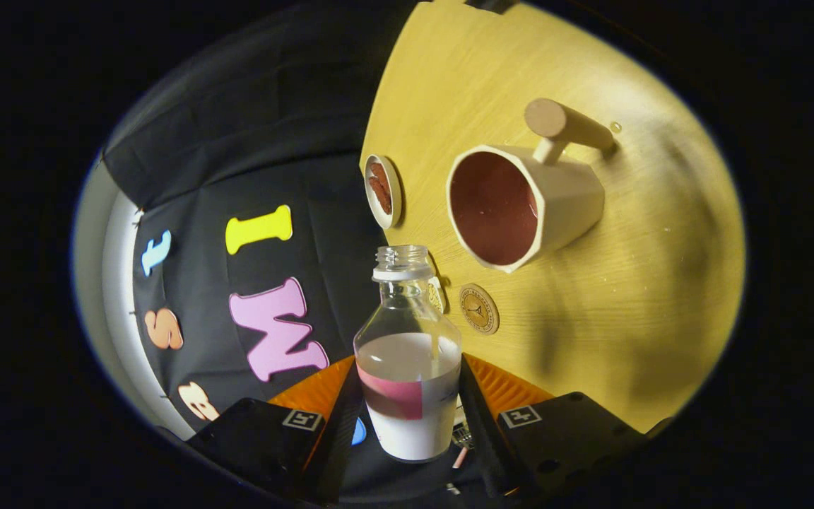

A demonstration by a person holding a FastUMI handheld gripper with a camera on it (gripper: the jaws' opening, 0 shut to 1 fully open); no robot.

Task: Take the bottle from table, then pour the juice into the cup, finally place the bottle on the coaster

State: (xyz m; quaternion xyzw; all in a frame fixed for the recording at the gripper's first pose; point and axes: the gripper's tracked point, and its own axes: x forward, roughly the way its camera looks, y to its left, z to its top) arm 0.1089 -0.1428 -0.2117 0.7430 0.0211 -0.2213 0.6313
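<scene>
A clear, uncapped bottle (407, 353) holding white liquid, with a red and white label, sits between my fingers, and my gripper (410, 396) is shut on its lower body. The view is rolled, so the wooden table (591, 304) stands on edge to the right. Beyond the bottle's mouth is a cream faceted cup (520, 205) with a red-brown inside and a thick peg handle. A round tan coaster (478, 308) lies on the table just past the bottle's shoulder, between bottle and cup.
A small white dish (383, 191) with something dark red-brown in it sits near the table's edge, beside the cup. The booth's black cloth wall (251, 177) lies to the left of the table's edge.
</scene>
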